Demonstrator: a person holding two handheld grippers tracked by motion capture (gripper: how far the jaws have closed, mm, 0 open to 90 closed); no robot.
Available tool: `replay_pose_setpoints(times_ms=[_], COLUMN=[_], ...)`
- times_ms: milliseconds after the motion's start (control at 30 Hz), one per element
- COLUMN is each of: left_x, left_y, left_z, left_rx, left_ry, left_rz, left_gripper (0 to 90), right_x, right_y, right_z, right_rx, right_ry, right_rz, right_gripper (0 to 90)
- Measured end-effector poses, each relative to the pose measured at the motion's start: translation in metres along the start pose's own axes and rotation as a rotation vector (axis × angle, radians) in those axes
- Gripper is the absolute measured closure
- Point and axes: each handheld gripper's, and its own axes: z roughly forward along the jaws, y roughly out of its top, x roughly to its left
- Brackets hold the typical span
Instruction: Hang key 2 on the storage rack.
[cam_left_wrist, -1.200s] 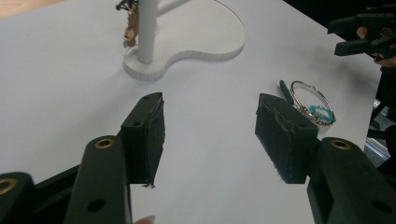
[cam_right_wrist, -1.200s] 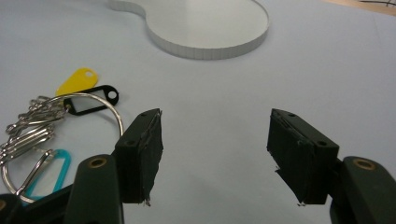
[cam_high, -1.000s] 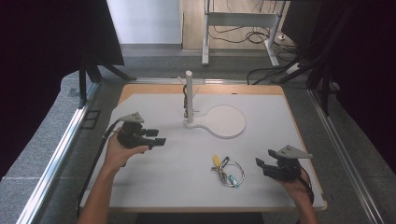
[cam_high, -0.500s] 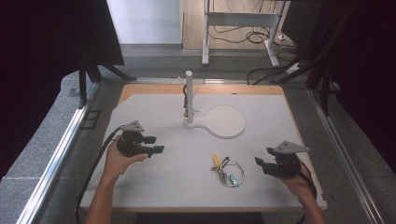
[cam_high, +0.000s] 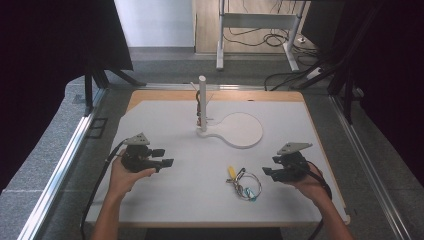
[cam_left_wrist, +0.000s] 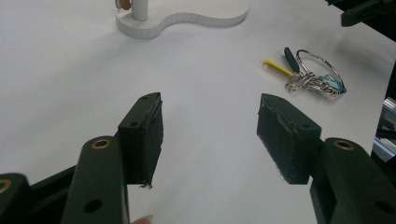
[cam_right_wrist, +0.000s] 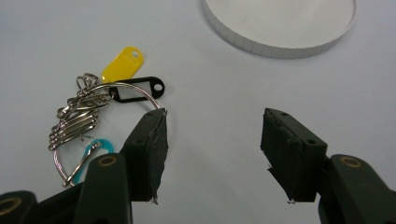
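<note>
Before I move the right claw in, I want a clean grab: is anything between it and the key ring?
Nothing visible. The right claw is open, and bare white table lies between it and the key ring with its yellow tag. The white stand sits farther back, out of that path.

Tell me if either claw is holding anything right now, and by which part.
Nothing is held. The left claw and the right claw are both open, and the key ring lies loose on the table.

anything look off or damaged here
Only slightly: the pads on both grippers are frayed along their edges, on the left gripper and the right gripper. The key ring lies flat on the table, tags splayed.
</note>
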Motion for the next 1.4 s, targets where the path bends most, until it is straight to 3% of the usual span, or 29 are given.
replay_pose_setpoints(times_ms=[267,567,767,1100,1200,1233,1400], left_x=[0.001,0.0,0.001,0.001,0.001,0.001,0.002], left_y=[-0.002,-0.004,-0.005,-0.006,-0.007,-0.007,-0.008], left_z=[0.004,0.004,0.004,0.008,0.007,0.007,0.008], left_rx=[0.014,0.015,0.019,0.031,0.028,0.028,0.035], left_ry=[-0.005,0.0,-0.003,0.001,0.0,0.005,0.016], left_rz=[0.006,0.002,0.0,-0.003,-0.003,-0.001,-0.003], left_gripper=[41.6,41.6,41.6,41.6,41.6,41.7,41.7], right_x=[0.005,0.016,0.015,0.022,0.024,0.023,0.024], right_y=[0.008,0.013,0.016,0.021,0.022,0.023,0.026], right_z=[0.024,0.044,0.059,0.07,0.072,0.073,0.073], right_rx=[0.064,0.128,0.173,0.22,0.232,0.24,0.269], right_ry=[0.065,0.129,0.179,0.186,0.17,0.164,0.169], right_rz=[-0.001,-0.051,-0.072,-0.122,-0.146,-0.133,-0.164], right_gripper=[43.9,49.4,55.8,65.3,74.0,78.4,85.6])
